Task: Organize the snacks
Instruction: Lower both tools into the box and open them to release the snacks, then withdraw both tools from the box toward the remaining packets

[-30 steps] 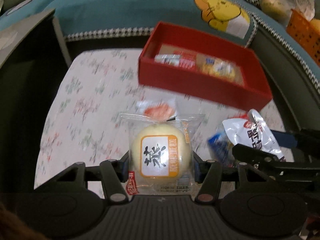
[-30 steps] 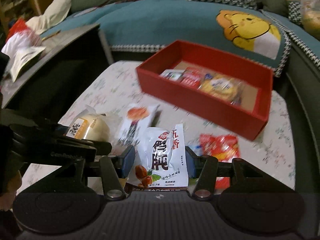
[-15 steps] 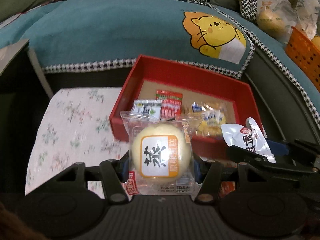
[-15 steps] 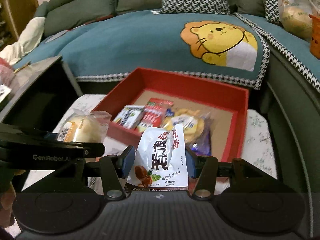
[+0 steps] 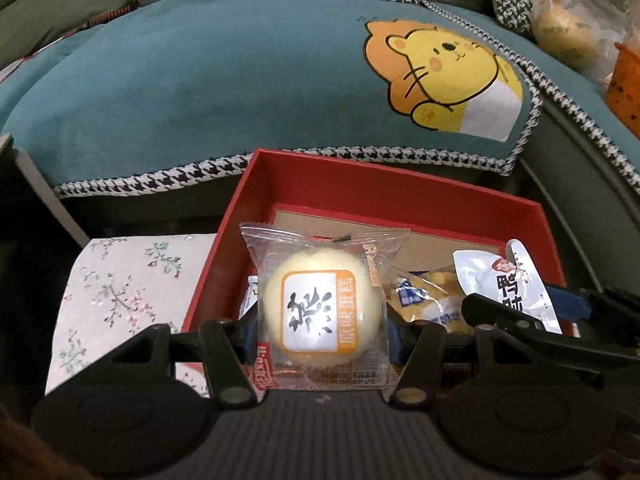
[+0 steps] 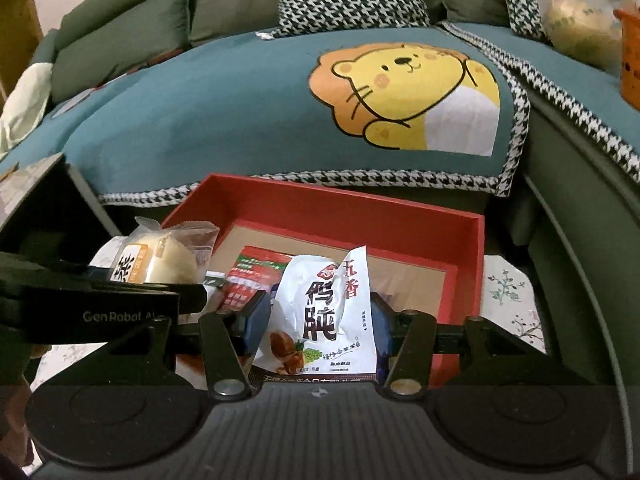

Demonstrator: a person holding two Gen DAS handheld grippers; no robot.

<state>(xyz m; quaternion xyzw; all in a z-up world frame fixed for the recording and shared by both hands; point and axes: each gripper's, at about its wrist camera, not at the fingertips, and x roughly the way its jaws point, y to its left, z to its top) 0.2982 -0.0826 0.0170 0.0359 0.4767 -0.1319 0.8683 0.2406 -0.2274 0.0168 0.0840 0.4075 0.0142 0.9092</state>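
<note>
A big blue blanket (image 5: 224, 92) with a yellow lion lies behind a red box (image 6: 464, 276). The box sits on a flowery cloth (image 5: 116, 292) and has snacks inside. Over the box, the left gripper (image 5: 322, 326) squeezes a round cake (image 5: 320, 308) in clear wrap. The right gripper (image 6: 320, 320) squeezes a white snack bag (image 6: 324, 312).

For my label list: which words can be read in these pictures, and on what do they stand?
"GenRobot.AI": side of the left tool.
"五香", "鸭肫": white snack pouch.
"原味蛋糕": wrapped cake's label.
Fine print on both wrappers and the red packet: too small to read.
</note>
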